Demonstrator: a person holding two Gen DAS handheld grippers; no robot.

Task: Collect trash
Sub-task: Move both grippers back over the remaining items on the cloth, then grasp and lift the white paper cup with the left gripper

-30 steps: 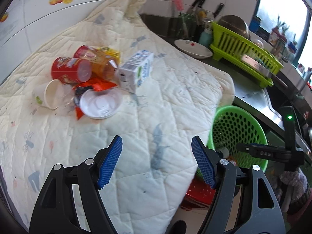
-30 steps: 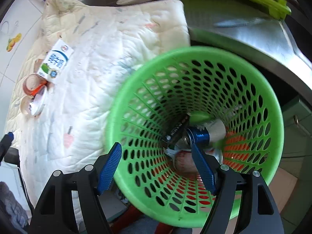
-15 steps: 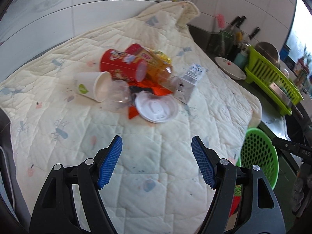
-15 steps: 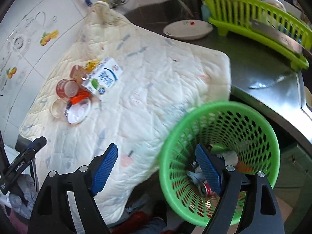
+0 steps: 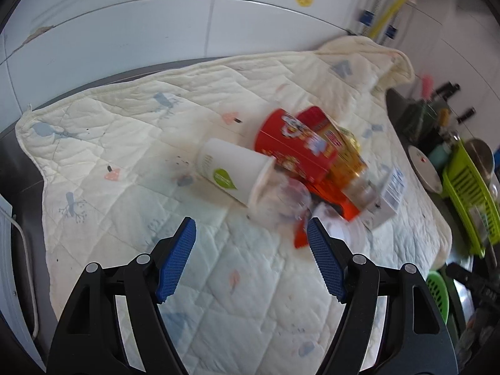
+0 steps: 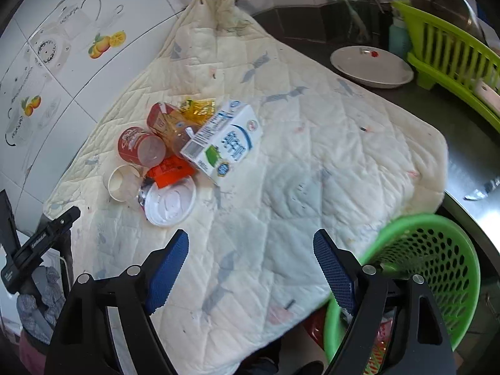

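Just ahead of the left claw (image 5: 251,237), spread wide and empty, lies a paper cup (image 5: 232,172). It looks light and crushable; best pinched gently across its rim. The right claw (image 6: 251,250) gapes empty too.

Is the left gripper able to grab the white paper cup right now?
Probably yes. The left gripper is open and empty, and the cup lies on its side just ahead on the quilt, with nothing between them.

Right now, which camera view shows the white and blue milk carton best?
The right wrist view: the milk carton lies sharp and unobstructed beside the trash pile. In the left wrist view the carton is blurred, and mostly hidden behind the pile.
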